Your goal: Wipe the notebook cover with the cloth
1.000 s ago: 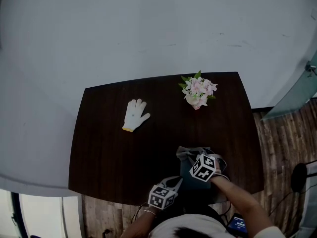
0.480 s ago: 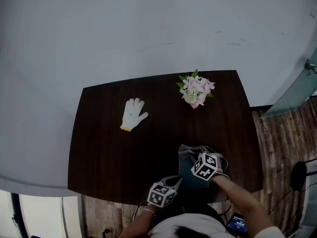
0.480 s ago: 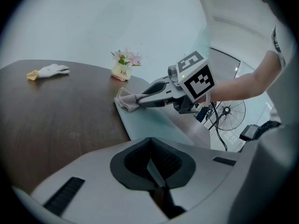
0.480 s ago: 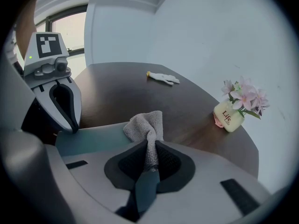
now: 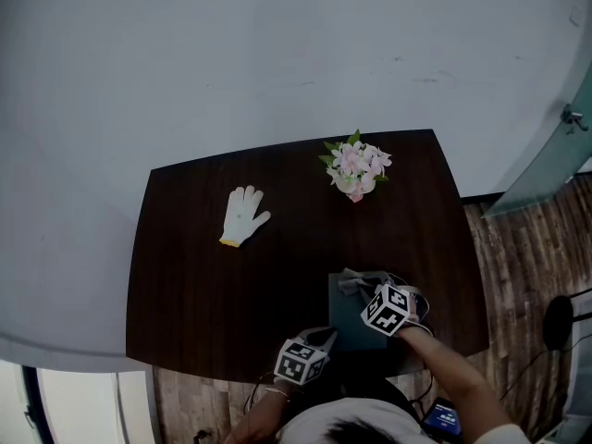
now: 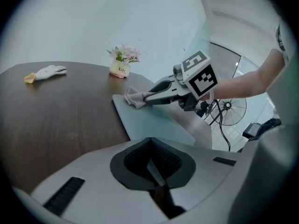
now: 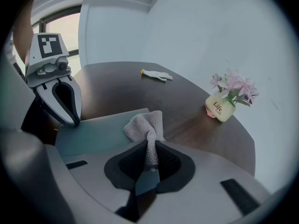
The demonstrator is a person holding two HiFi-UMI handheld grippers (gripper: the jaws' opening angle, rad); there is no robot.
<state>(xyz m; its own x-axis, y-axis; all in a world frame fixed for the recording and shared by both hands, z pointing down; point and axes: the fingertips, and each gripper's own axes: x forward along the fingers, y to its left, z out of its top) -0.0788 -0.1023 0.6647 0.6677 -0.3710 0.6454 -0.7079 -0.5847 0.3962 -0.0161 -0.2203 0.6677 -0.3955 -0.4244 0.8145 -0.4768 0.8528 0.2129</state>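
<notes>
Teal-grey notebook (image 5: 356, 320), pale grey cloth (image 7: 145, 124), dark brown wood-grain table (image 5: 203, 276), yellow-cuffed white glove (image 5: 242, 215), pink flowers (image 5: 356, 163)

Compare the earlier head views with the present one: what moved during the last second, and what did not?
The right gripper, shut on the cloth, has slid slightly to the person's right over the notebook, leaving more bare cover showing. Nothing was picked up or let go. The left gripper stays at the notebook's near edge; the glove and flowers have not moved on the table.

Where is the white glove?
In the head view, the white glove lies on the dark table, far left of the flowers.
</notes>
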